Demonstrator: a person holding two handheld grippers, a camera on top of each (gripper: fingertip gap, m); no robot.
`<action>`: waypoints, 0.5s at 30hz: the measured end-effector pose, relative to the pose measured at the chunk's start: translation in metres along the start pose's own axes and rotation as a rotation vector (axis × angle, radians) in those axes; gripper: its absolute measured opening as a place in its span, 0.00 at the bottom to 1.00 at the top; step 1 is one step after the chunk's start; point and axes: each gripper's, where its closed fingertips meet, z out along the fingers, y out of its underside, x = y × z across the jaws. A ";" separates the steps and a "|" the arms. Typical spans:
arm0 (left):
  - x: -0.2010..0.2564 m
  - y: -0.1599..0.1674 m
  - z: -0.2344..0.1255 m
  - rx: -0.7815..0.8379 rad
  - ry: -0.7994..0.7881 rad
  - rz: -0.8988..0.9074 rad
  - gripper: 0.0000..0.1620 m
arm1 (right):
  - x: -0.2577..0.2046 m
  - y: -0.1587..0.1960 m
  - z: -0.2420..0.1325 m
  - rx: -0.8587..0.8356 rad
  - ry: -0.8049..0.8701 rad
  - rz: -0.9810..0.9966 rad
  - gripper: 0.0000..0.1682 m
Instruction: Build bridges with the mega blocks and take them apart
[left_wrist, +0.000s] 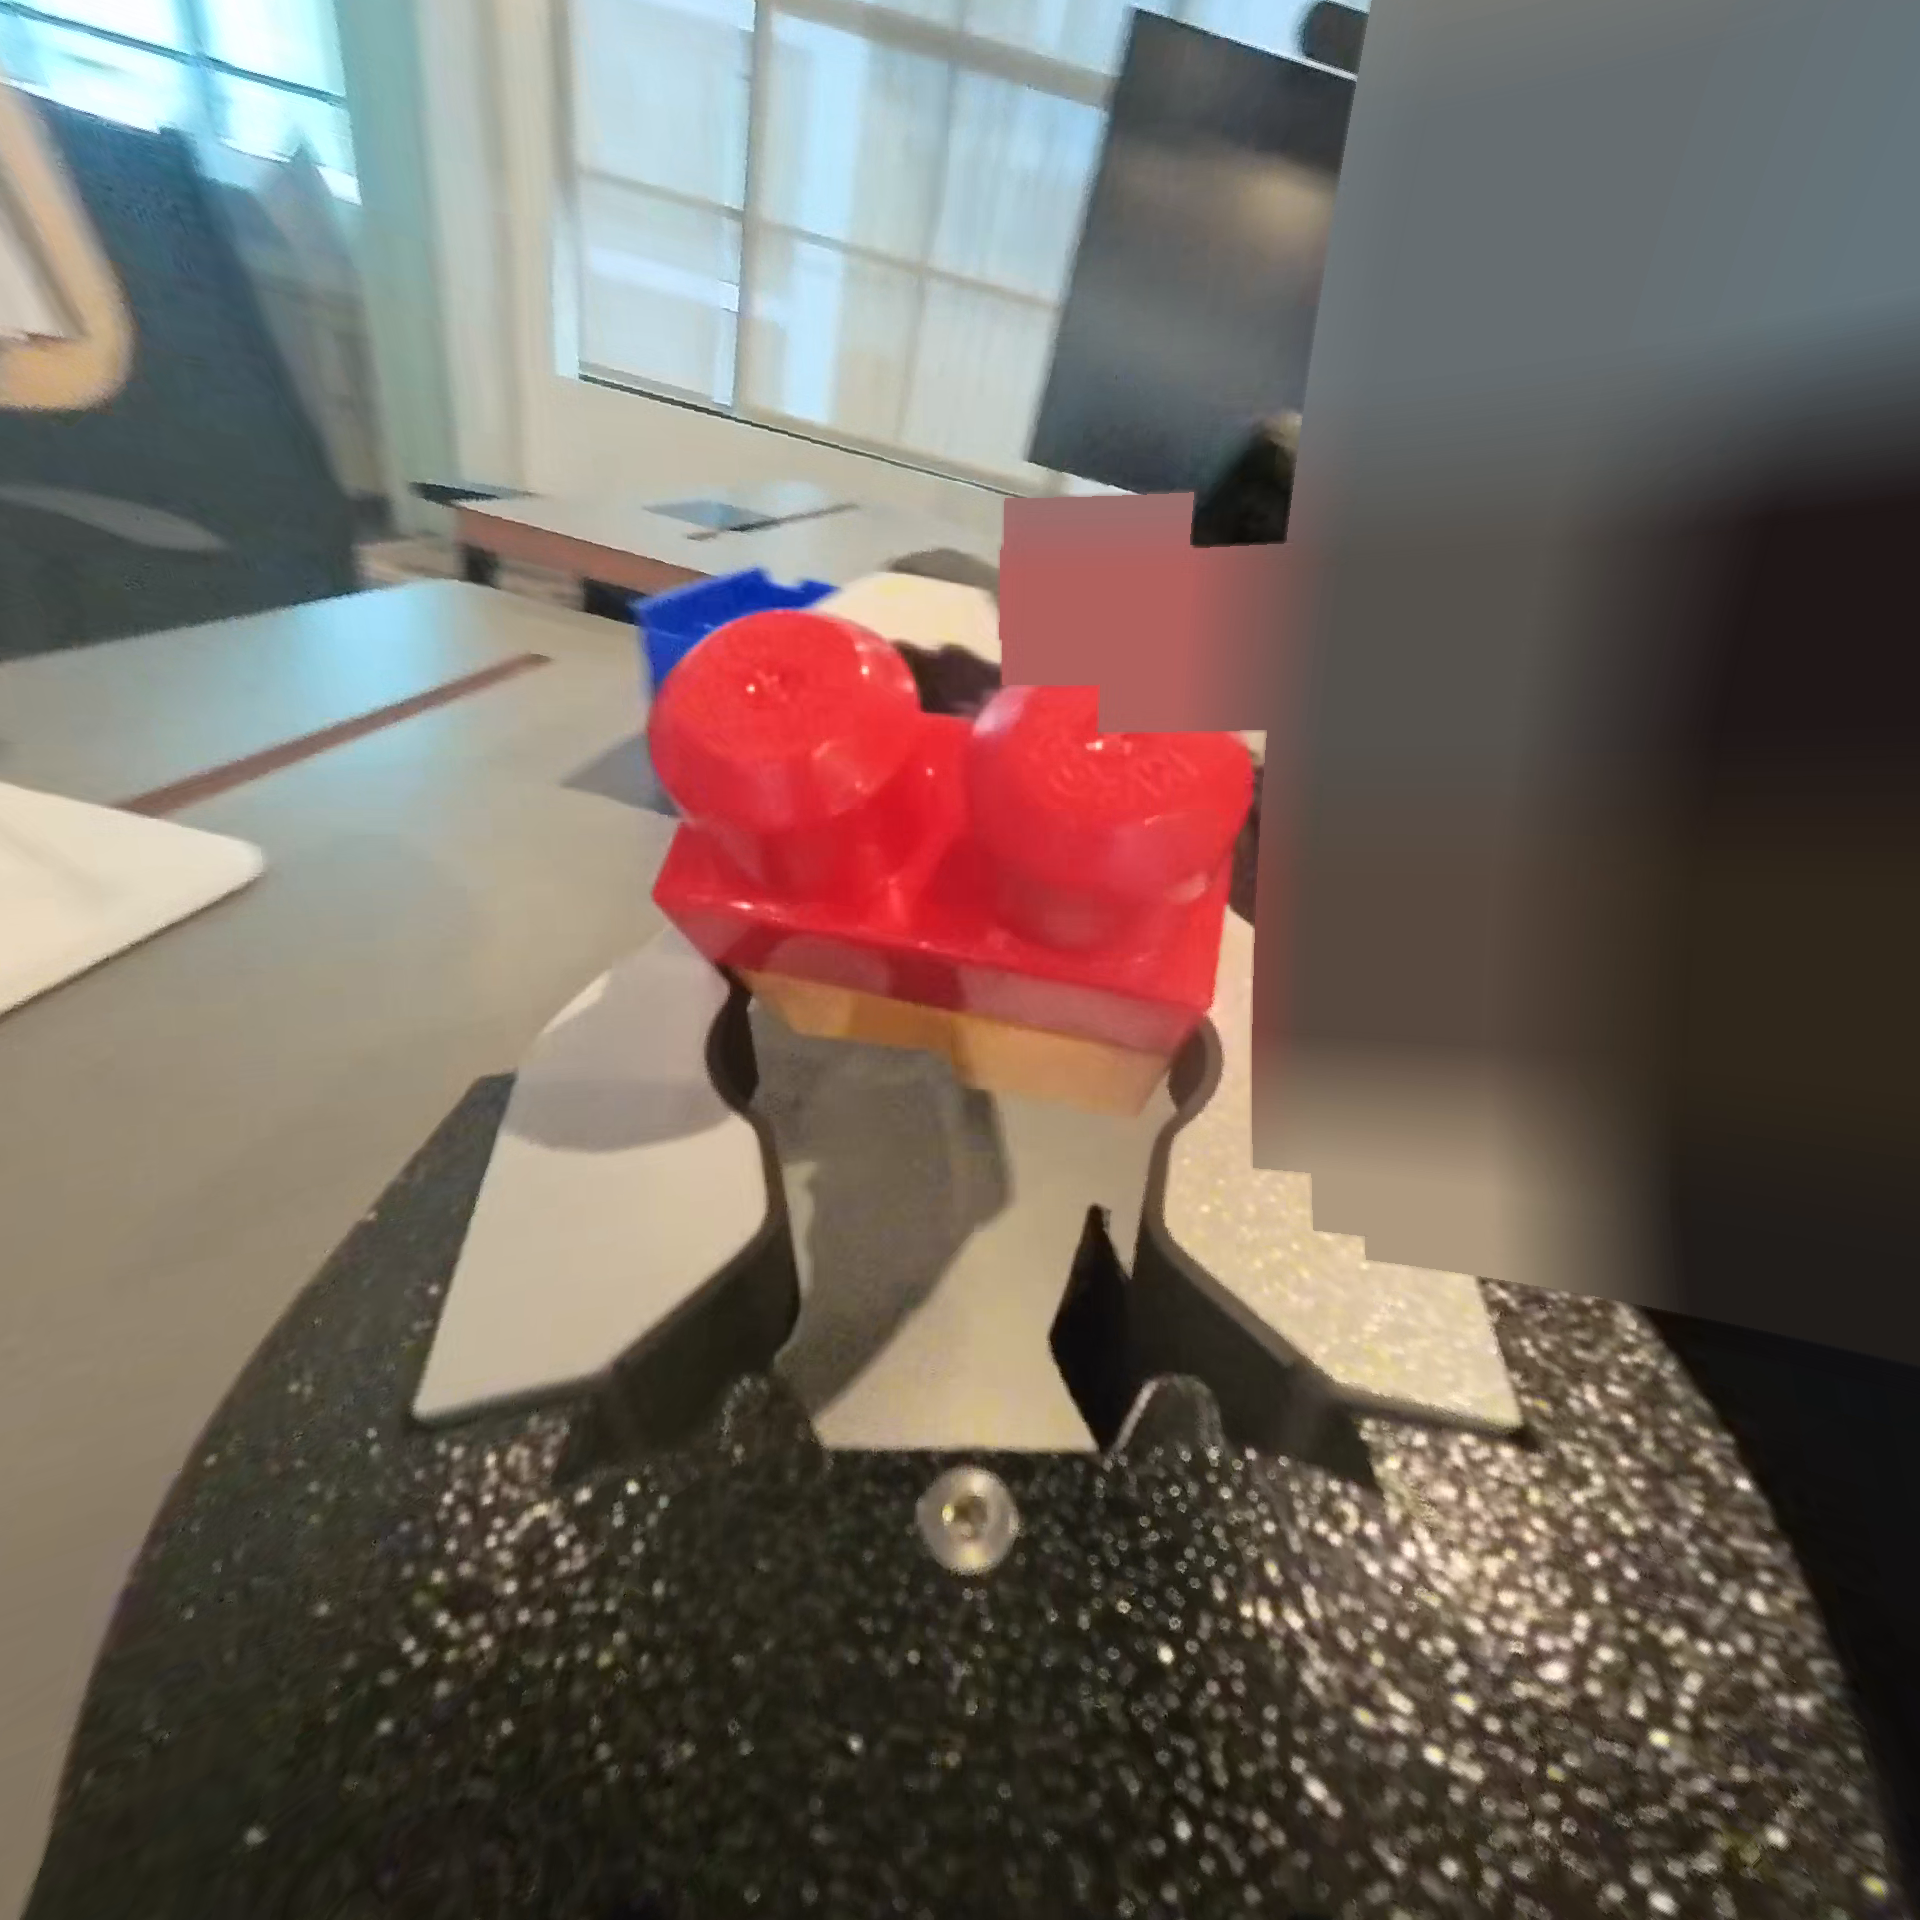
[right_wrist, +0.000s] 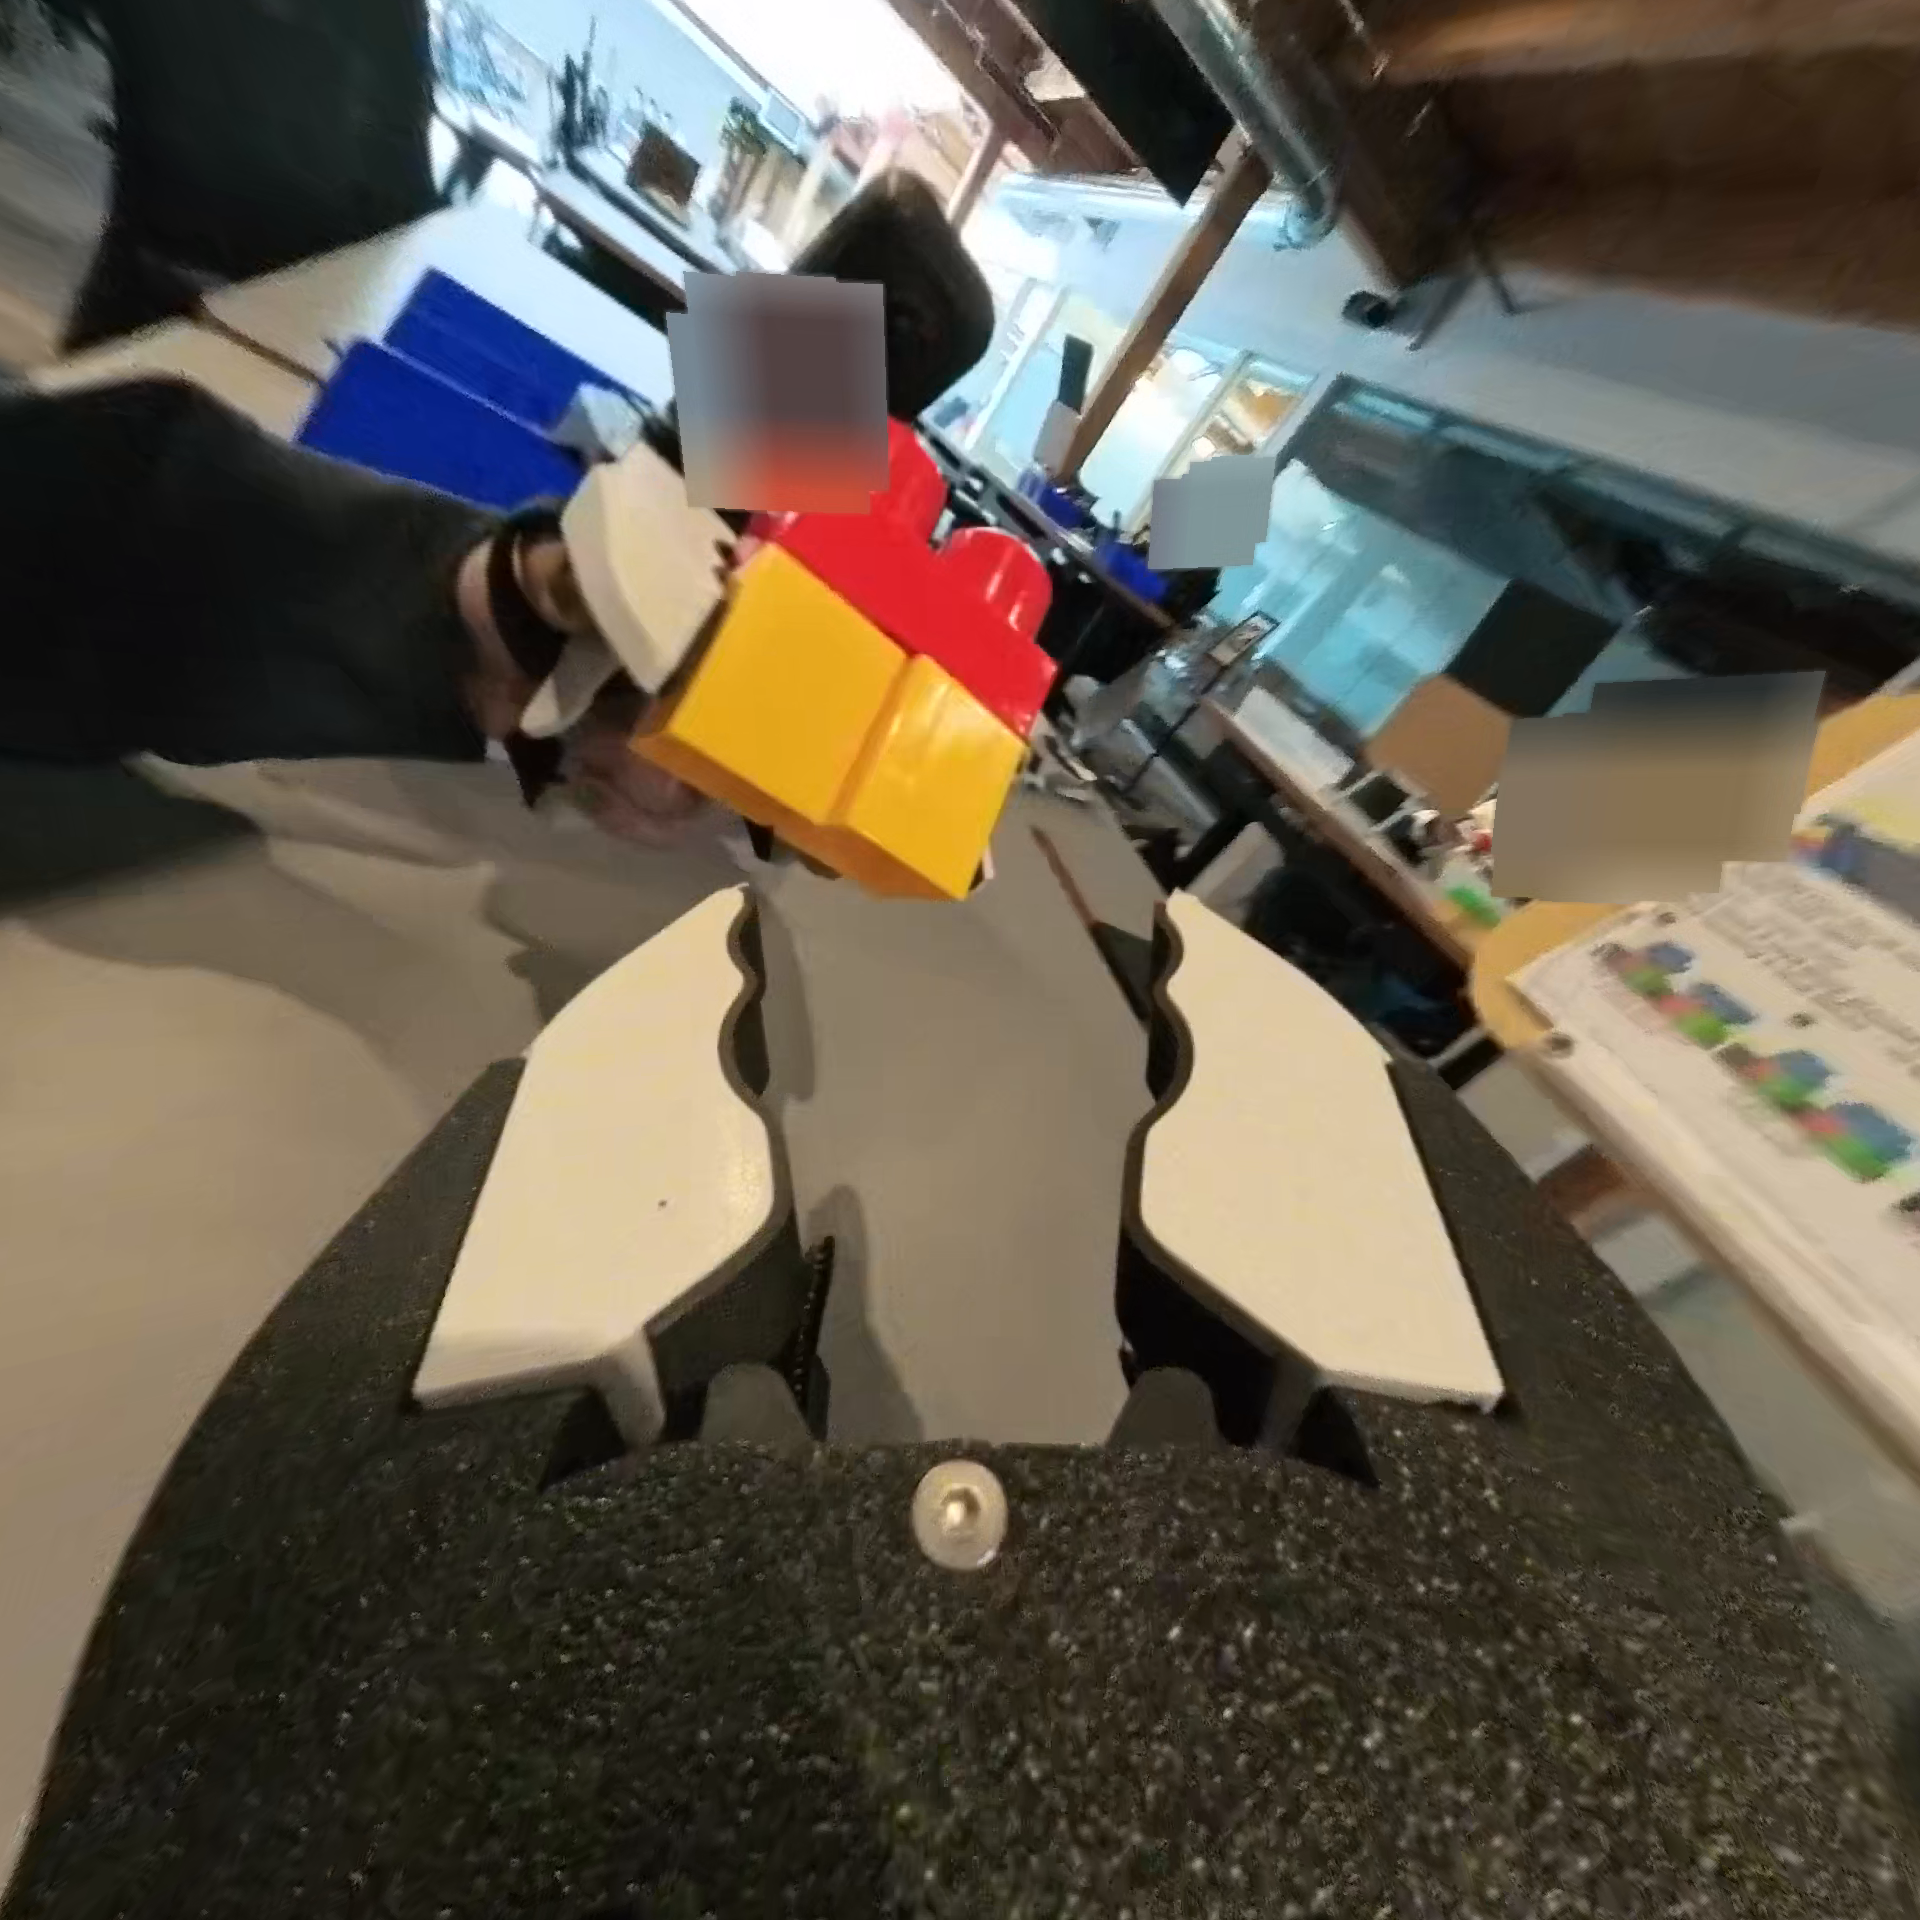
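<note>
Red block (left_wrist: 940, 831) is sitting studded onto the yellow block (left_wrist: 966, 1044), the pair held off the counter (left_wrist: 312, 935), the left claw (left_wrist: 961, 1039) clenching the yellow one. Right claw (right_wrist: 956, 997) is hanging released, empty, just beside the pair. To separate: pinch red squarely (studs clear), peel upward while left is bracing.

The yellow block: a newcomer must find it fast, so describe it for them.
In the right wrist view, find the left gripper held above the grey table. It clamps a two-block stack; the yellow block is the lower one, under the studded red block.
</note>
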 end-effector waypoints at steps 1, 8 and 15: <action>-0.002 -0.001 0.000 0.009 -0.016 0.006 0.48 | -0.002 0.000 0.001 -0.016 0.008 -0.034 0.42; -0.013 -0.013 -0.004 0.032 -0.217 0.247 0.49 | 0.016 0.001 0.002 0.031 -0.031 0.524 0.35; -0.048 0.011 0.002 -0.227 -0.532 0.480 0.48 | 0.021 0.006 0.011 -0.030 -0.165 0.966 0.43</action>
